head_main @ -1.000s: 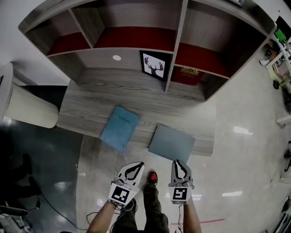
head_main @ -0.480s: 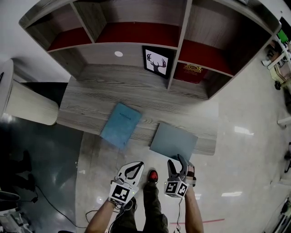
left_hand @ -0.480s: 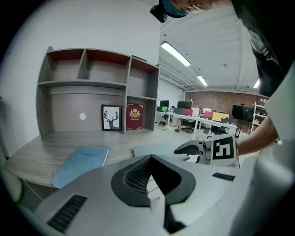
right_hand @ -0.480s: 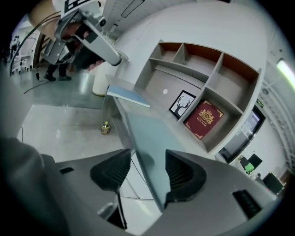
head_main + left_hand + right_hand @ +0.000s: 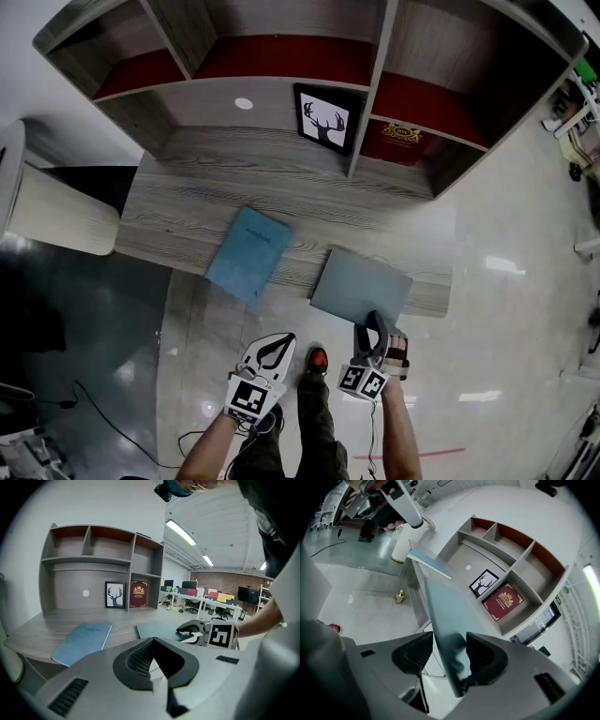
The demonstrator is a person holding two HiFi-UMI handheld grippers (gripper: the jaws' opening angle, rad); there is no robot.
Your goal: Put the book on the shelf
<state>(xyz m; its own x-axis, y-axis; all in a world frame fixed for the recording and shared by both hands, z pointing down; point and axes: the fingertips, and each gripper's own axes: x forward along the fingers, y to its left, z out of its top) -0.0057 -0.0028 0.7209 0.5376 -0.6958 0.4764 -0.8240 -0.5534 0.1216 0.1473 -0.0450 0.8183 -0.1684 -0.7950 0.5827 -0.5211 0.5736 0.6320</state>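
Two books lie flat on the wooden desk (image 5: 187, 206): a blue book (image 5: 248, 255) at the left and a grey-blue book (image 5: 361, 284) overhanging the front edge. My right gripper (image 5: 375, 324) is turned on its side at that near edge, open. The grey-blue book (image 5: 445, 606) runs edge-on between its jaws, with a gap on the left side. My left gripper (image 5: 284, 341) hangs shut below the desk front, empty, tips together (image 5: 152, 640). The shelf unit (image 5: 373, 66) stands at the desk's back, most compartments empty.
A framed deer picture (image 5: 323, 119) and a dark red book (image 5: 398, 142) stand in the shelf's lower openings. A white rounded seat (image 5: 56, 220) sits left of the desk. My legs and a red shoe (image 5: 317, 361) are between the grippers. A small bottle (image 5: 399, 596) stands on the floor.
My right gripper has rolled onto its side, opened its jaws and moved forward over the grey-blue book's near edge. The left gripper has stayed where it was.
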